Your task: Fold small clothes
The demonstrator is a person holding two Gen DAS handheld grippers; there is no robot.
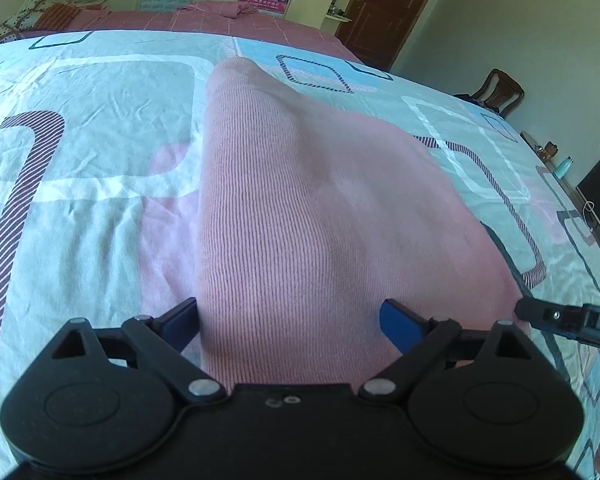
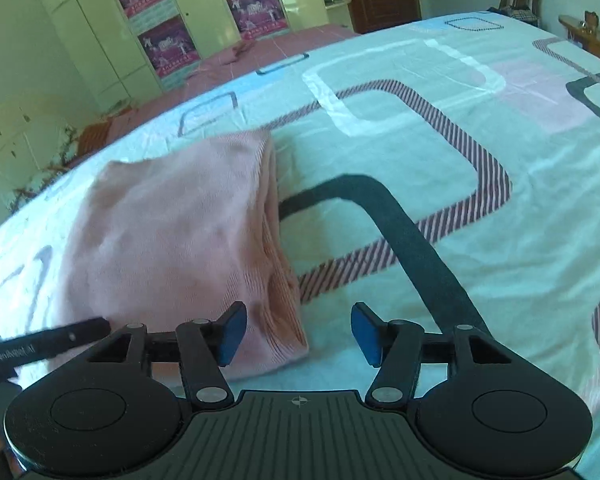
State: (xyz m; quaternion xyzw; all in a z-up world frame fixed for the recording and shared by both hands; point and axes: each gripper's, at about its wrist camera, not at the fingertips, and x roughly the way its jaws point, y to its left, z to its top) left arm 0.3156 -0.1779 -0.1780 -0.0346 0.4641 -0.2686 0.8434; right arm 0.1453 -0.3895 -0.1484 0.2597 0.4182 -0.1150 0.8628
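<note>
The left gripper [image 1: 290,326] has its blue fingers [image 1: 400,324] spread wide, one at each side of the near end of the pink knit garment [image 1: 284,200], and they grasp nothing; whether the pads touch the cloth is hard to tell. The right gripper [image 2: 294,334] is likewise released, its fingers [image 2: 232,334] apart and hovering over the near right corner of the garment [image 2: 172,240], with only bedsheet under the other pad. The garment lies already doubled into a long strip on the patterned bedsheet [image 1: 80,152], running from the bed's near edge toward its far edge, its stacked layers showing along the right side. The step in hand looks like one more fold, near end over far: both pairs of fingers should pinch every layer at the two near corners together, lift evenly, carry the edge across without twisting, and lay it square so the ribbed edge does not spill out. The bedsheet is soft and rumpled, so a deep pinch could catch it with the knit. Farther off stand a pink coverlet [image 1: 220,16] at the bed's far edge, wardrobe doors with posters [image 2: 168,44], a brown door [image 1: 384,4] and a wooden chair [image 1: 500,90]; none of them blocks the fold
</note>
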